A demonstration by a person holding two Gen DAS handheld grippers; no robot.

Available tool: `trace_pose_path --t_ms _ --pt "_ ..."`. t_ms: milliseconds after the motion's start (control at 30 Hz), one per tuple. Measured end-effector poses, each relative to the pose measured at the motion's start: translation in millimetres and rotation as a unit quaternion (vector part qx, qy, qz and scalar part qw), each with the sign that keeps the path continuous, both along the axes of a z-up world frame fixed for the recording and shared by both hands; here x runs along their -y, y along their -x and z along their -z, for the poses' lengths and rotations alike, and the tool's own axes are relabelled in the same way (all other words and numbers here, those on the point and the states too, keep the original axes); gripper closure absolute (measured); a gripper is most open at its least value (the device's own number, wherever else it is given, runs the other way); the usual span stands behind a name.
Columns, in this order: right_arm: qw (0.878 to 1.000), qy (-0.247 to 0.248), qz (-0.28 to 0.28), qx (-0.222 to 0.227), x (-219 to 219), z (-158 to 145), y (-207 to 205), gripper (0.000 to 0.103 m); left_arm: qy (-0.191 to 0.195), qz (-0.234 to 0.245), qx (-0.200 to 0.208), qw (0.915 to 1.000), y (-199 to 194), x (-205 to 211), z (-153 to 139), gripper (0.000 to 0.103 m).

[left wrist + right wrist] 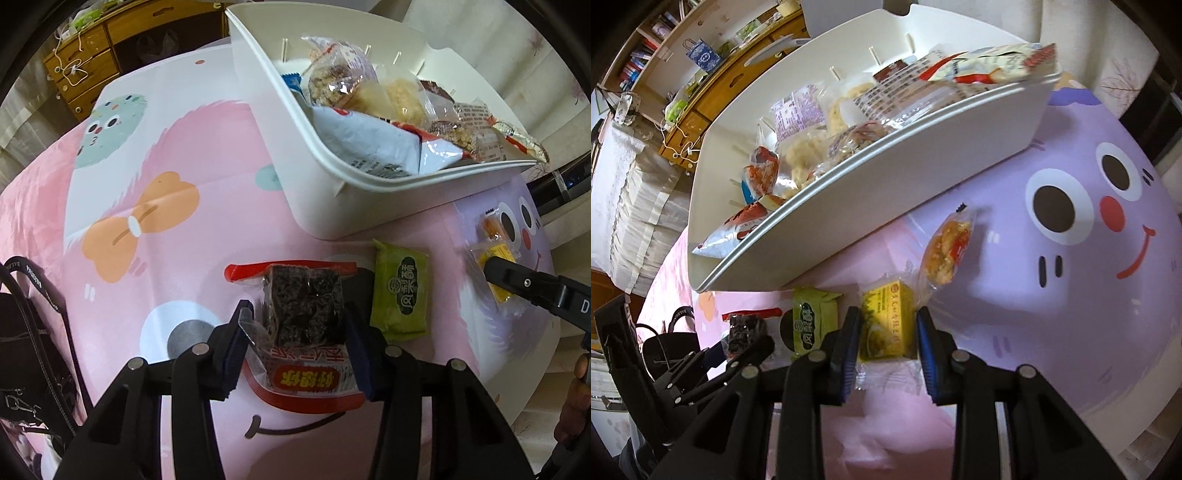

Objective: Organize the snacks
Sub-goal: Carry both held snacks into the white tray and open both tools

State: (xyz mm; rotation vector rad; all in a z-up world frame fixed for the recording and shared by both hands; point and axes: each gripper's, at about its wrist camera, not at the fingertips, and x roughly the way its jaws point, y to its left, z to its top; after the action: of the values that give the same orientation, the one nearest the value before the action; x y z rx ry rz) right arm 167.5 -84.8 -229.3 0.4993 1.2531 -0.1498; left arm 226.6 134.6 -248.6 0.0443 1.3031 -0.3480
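My left gripper [295,325] is shut on a dark seaweed snack in a clear packet with red ends [301,306], low over the table. A green packet [400,291] lies just right of it. My right gripper [888,328] is shut on a yellow packet [886,321]; it also shows in the left wrist view [496,258]. An orange crispy snack in a clear wrapper [945,251] lies just beyond the yellow packet. The white bin [295,158] behind holds several snack packets. The green packet [814,321] and the seaweed snack [746,332] show at the left in the right wrist view.
The table wears a pink and purple cartoon cloth [155,155]. A dark bag with straps [29,332] hangs at the table's left edge. Wooden drawers and shelves [88,62] stand behind. The table's right edge [546,354] is close to the right gripper.
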Motion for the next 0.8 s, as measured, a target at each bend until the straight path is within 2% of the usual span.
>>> trace_pose_path --t_ms 133,233,533,800 --pt "1.000 0.002 0.004 0.008 -1 -8 8 0.073 0.004 -0.007 -0.002 1.0000 7 -6 -9 0.056" --pt "1.000 0.002 0.003 0.018 -2 -17 17 0.073 0.022 -0.017 -0.004 0.9996 11 -21 -23 0.056" --pt "0.999 0.006 -0.023 0.042 -13 -43 27 0.073 0.049 -0.027 0.015 0.9983 36 -51 -60 0.056" --pt "0.995 0.003 -0.074 0.067 -17 -67 26 0.073 0.057 -0.052 0.028 0.9966 49 -66 -83 0.056"
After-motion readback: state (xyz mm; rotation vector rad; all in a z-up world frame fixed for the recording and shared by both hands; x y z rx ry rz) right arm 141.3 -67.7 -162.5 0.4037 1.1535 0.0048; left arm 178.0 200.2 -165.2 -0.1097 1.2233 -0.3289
